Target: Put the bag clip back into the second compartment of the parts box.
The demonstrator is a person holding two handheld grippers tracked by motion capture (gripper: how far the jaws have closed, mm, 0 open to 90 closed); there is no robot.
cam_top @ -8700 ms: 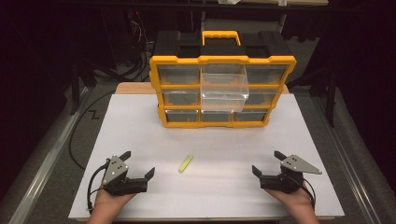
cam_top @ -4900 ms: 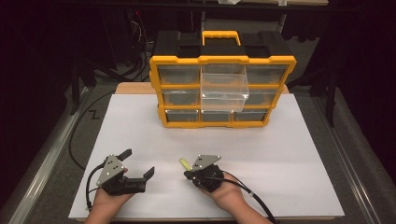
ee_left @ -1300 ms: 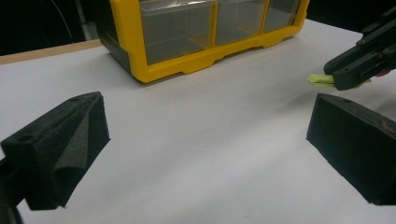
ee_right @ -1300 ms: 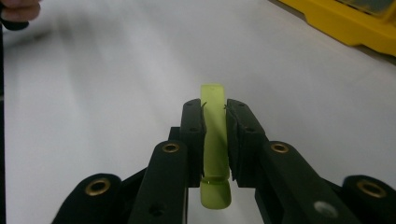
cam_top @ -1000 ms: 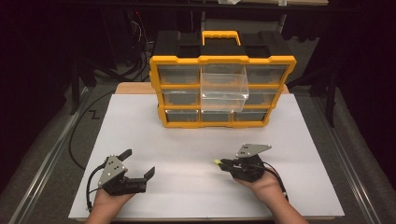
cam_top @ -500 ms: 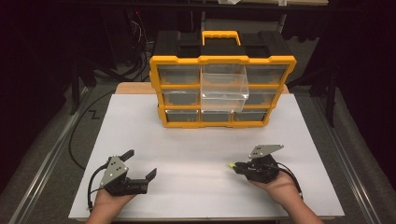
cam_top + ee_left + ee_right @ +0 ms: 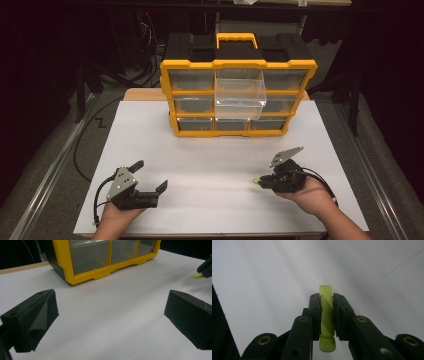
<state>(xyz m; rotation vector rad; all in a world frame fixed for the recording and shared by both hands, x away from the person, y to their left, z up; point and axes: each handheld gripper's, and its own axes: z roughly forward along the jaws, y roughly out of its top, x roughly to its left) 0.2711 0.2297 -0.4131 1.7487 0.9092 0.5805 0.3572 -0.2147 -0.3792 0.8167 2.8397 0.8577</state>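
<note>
A small yellow-green stick (image 7: 326, 315) is clamped between the black jaws of my right gripper (image 7: 326, 300); its tip pokes out past the jaws (image 7: 256, 181). My right gripper (image 7: 261, 182) hovers over the white table at the right front, pointing left. The same stick tip (image 7: 197, 275) shows in the left gripper view at the far right edge. My left gripper (image 7: 150, 175) rests at the left front of the table, its jaws spread wide with nothing between them (image 7: 110, 315). The yellow and black drawer organizer (image 7: 238, 90) stands at the back, one clear drawer (image 7: 240, 92) pulled out.
The white table sheet (image 7: 210, 150) spans the workspace, with a wooden edge (image 7: 142, 94) behind it. Cables (image 7: 85, 145) lie off the table's left side. Dark floor and metal rails flank both sides.
My right gripper picked up the yellow-green stick near the table's middle and has carried it to the right. The left gripper has stayed in place.
</note>
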